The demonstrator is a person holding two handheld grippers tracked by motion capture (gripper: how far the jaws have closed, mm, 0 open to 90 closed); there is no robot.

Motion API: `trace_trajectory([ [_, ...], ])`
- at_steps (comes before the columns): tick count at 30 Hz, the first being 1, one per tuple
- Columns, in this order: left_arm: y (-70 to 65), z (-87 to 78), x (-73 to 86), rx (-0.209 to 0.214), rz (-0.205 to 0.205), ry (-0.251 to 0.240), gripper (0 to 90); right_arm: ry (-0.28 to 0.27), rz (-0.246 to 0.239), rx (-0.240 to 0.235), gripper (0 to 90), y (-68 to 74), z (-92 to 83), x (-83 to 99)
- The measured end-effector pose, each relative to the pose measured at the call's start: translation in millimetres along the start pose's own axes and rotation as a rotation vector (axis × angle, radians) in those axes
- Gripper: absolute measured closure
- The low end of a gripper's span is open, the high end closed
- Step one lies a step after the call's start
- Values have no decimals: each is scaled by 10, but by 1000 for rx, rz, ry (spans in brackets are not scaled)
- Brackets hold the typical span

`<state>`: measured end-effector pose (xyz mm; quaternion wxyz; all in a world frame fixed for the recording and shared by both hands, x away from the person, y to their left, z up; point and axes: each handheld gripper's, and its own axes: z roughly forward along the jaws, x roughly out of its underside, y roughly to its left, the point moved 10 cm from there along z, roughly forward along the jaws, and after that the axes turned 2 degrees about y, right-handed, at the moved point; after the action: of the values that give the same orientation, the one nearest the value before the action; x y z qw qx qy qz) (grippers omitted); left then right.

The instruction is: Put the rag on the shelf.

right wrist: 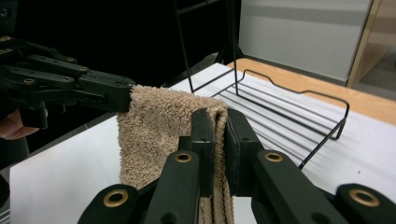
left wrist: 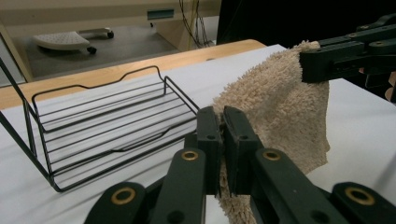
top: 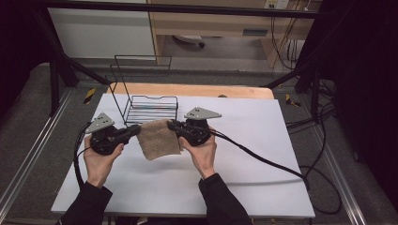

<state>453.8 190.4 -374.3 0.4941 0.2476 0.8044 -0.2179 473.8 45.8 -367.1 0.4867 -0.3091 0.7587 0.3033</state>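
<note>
A beige terry towel (top: pixel 158 139) hangs folded between my two grippers, lifted off the white table (top: pixel 244 140). My left gripper (top: pixel 137 130) is shut on the towel's upper left corner; in the left gripper view its jaws (left wrist: pixel 222 122) pinch the towel's (left wrist: pixel 275 116) edge. My right gripper (top: pixel 171 124) is shut on the upper right corner; in the right gripper view (right wrist: pixel 219 122) the towel (right wrist: pixel 156 135) hangs down between the pads. Each gripper view also shows the other gripper farther off, clamped on the far corner.
A black wire rack (top: pixel 150 107) with a tall back frame stands on the table just behind the towel, also seen as the rack (left wrist: pixel 107 126) and the rack (right wrist: pixel 289 112). A wooden board (top: pixel 192 90) lies along the table's far edge. Cables trail off to the right.
</note>
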Motion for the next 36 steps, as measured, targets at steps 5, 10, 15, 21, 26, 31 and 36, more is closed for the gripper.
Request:
trace_trajectory([
  [5,33,-42,-87,-3,1,-18,855,-22,-16,6,834,44,-5,-124],
  [10,80,-93,-166,-8,-1,-39,855,-39,-28,11,833,87,5,-227],
  [15,124,-146,-251,-14,2,-57,855,-59,-39,16,834,126,15,-329],
  [21,183,-218,-365,-23,7,-85,855,-83,-48,20,834,164,36,-443],
  [26,204,-263,-441,-27,13,-111,855,-106,-50,25,834,181,43,-552],
  [31,232,-301,-523,-33,9,-142,856,-127,-54,24,835,195,46,-652],
  [36,246,-322,-604,-42,13,-163,856,-141,-61,34,835,193,47,-729],
])
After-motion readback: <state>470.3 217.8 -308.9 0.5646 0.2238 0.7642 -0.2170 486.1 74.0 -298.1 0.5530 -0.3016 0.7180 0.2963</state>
